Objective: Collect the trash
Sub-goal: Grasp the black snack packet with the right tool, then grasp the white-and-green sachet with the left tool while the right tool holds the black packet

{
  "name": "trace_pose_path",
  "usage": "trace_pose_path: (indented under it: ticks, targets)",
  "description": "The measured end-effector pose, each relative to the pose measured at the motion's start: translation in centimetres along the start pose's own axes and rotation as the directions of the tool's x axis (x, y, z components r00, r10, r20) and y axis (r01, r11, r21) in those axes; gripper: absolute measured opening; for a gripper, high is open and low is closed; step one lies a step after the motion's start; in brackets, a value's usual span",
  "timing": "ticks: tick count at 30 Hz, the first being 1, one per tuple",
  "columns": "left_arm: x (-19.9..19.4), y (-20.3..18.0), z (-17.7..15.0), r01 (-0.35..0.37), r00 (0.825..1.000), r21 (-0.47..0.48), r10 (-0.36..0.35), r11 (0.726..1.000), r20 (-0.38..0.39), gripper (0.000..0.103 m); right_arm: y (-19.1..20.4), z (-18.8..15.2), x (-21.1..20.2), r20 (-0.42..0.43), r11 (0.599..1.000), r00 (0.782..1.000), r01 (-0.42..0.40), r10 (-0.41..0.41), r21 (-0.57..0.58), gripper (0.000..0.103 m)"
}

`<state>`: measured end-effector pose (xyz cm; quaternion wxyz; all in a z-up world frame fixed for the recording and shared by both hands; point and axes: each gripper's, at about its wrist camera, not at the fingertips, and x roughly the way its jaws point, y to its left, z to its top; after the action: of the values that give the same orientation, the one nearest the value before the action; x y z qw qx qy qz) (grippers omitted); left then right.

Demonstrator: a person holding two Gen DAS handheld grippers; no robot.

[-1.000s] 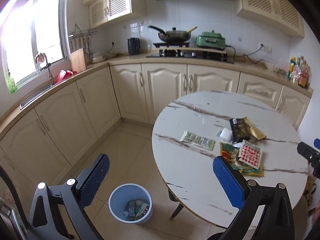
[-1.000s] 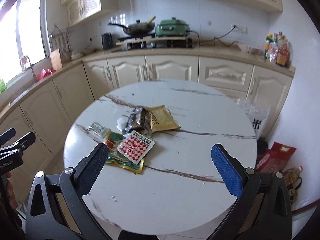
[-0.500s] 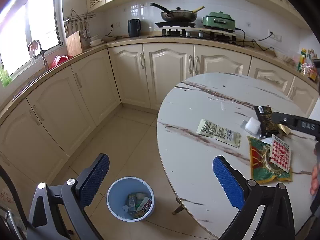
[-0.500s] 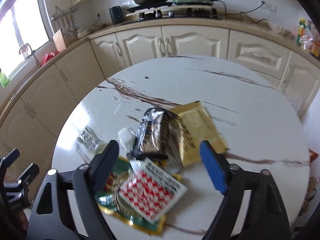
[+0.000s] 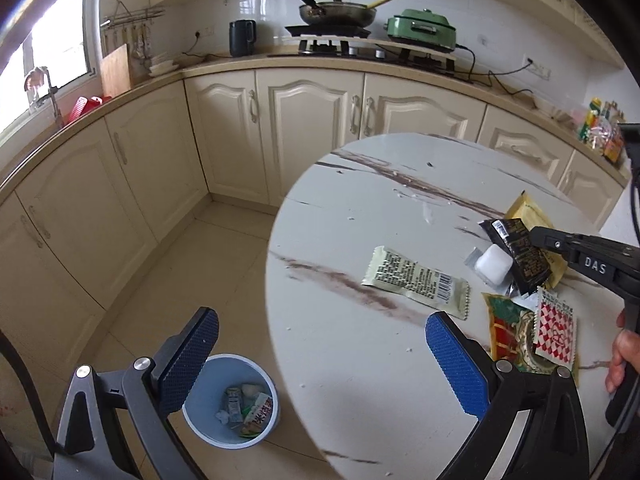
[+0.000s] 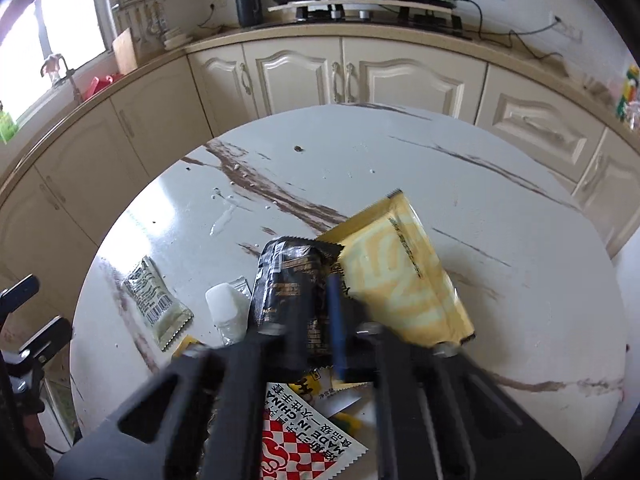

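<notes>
The black wrapper [image 6: 288, 288], glossy and crinkled with gold print, lies on the round marble table [image 6: 500, 216], partly over a yellow packet [image 6: 404, 272]. The right gripper [image 6: 320, 320] pinches it between nearly closed fingers. The left gripper [image 5: 320, 356] hangs spread wide at the table's edge, above a blue bin [image 5: 218, 434] on the tiled floor. Cream cabinets [image 5: 312, 136] line the kitchen.

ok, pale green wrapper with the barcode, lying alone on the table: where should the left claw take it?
Take the pale green wrapper by its serrated barcode end, the end nearest the open left claw, coming in from the table edge side. It lies flat and apart from the wrapper pile, so probably only a thin end seam can be pinched; a low, shallow approach looks best.
</notes>
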<state>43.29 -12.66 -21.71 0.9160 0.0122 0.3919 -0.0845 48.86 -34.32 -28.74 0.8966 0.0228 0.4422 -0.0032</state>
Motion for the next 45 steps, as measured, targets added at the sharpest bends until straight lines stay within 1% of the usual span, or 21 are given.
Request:
trace_pose_path:
  ticks: [3,6,8,9,10,11,12,14,15,17,18,20,22,24,27,31,34,36,39,43,45]
  targets:
    - [0.6,0.0,0.4,0.003,1.0,0.007,-0.003,1.0,-0.008,0.102,-0.1,-0.2,-0.6,0.013,1.0,1.0,-0.01,0.01,-0.024,0.001]
    - [1.0,0.0,0.4,0.006,1.0,0.008,-0.006,1.0,-0.018,0.102,-0.6,-0.3,-1.1,0.012,0.998,0.998,-0.063,0.063,-0.015,0.003]
    - [1.3,0.3,0.5,0.005,1.0,0.004,-0.004,1.0,-0.023,0.102,-1.0,-0.2,-1.0,0.005,0.992,0.992,-0.126,0.126,0.02,0.014]
    - [1.4,0.5,0.5,0.001,1.0,0.003,-0.001,1.0,-0.025,0.102,-1.0,-0.2,-0.9,0.0,0.992,0.992,-0.126,0.126,0.02,0.029]
    - [1.0,0.7,0.2,-0.002,1.0,0.002,0.002,1.0,-0.026,0.102,-0.7,-0.1,-0.8,-0.001,0.994,0.994,-0.106,0.106,0.004,0.046]
    - [0.9,0.9,0.2,-0.003,1.0,0.0,0.003,1.0,-0.027,0.102,-0.4,-0.1,-0.7,-0.004,0.996,0.996,-0.087,0.087,-0.009,0.049]
    - [0.8,0.9,0.0,-0.005,1.0,-0.003,0.004,1.0,-0.026,0.102,0.0,0.0,-0.3,-0.016,0.998,0.998,-0.066,0.066,-0.023,0.048]
    - [0.7,1.2,0.0,-0.006,1.0,-0.008,0.006,1.0,-0.027,0.102,0.3,0.0,0.3,-0.034,0.998,0.998,-0.056,0.055,-0.033,0.054]
    - [0.8,1.0,0.0,-0.007,1.0,-0.008,0.007,1.0,-0.026,0.102,0.5,0.0,0.8,-0.047,0.998,0.998,-0.048,0.046,-0.035,0.055]
    - [0.6,1.0,-0.3,-0.008,1.0,-0.011,0.008,1.0,-0.025,0.102,1.0,-0.1,1.5,-0.069,0.998,0.997,-0.046,0.042,-0.053,0.054]
    - [0.7,1.1,-0.3,-0.007,1.0,-0.013,0.007,1.0,-0.025,0.102,1.3,-0.2,1.9,-0.079,0.996,0.996,-0.055,0.05,-0.067,0.045]
    - [0.4,1.1,-0.2,-0.003,1.0,-0.014,0.003,1.0,-0.026,0.102,1.8,-0.4,2.5,-0.092,0.994,0.995,-0.056,0.048,-0.093,0.036]
    - [0.5,1.1,-0.3,0.003,1.0,-0.012,-0.003,1.0,-0.031,0.102,2.0,-0.6,2.3,-0.075,0.993,0.997,-0.025,0.017,-0.114,0.032]
    - [0.4,1.0,-0.1,0.009,0.999,-0.007,-0.009,1.0,-0.031,0.102,1.6,-0.7,1.5,-0.046,0.995,0.998,-0.053,0.049,-0.088,0.032]
    - [0.6,0.1,0.3,0.022,0.999,0.0,-0.022,1.0,-0.036,0.102,0.7,-0.5,-0.5,0.014,0.997,0.998,-0.06,0.06,-0.055,0.031]
    - [2.0,-1.8,1.3,0.061,0.995,0.0,-0.061,0.998,-0.08,0.102,-0.5,-0.7,-2.9,0.06,0.997,0.995,-0.076,0.077,-0.021,0.032]
    - [3.0,-2.7,2.1,0.072,0.99,-0.02,-0.074,0.997,-0.117,0.102,-1.0,-0.9,-4.4,0.09,0.996,0.992,-0.087,0.088,-0.01,0.032]
    - [3.9,-3.2,2.5,0.055,0.988,-0.037,-0.06,0.998,-0.146,0.102,-1.4,-1.0,-5.1,0.104,0.996,0.99,-0.092,0.091,-0.002,0.032]
    - [5.6,-3.5,3.1,-0.022,0.982,-0.041,0.014,0.999,-0.186,0.102,-1.6,-1.4,-6.1,0.119,0.994,0.987,-0.109,0.108,0.005,0.032]
    - [6.3,-3.7,3.7,-0.06,0.982,-0.03,0.054,0.998,-0.183,0.102,-1.6,-1.8,-6.9,0.123,0.991,0.983,-0.137,0.136,-0.007,0.032]
    - [6.1,-3.9,3.5,-0.057,0.983,-0.01,0.054,0.998,-0.175,0.102,-1.5,-2.0,-7.1,0.125,0.989,0.981,-0.147,0.147,-0.012,0.032]
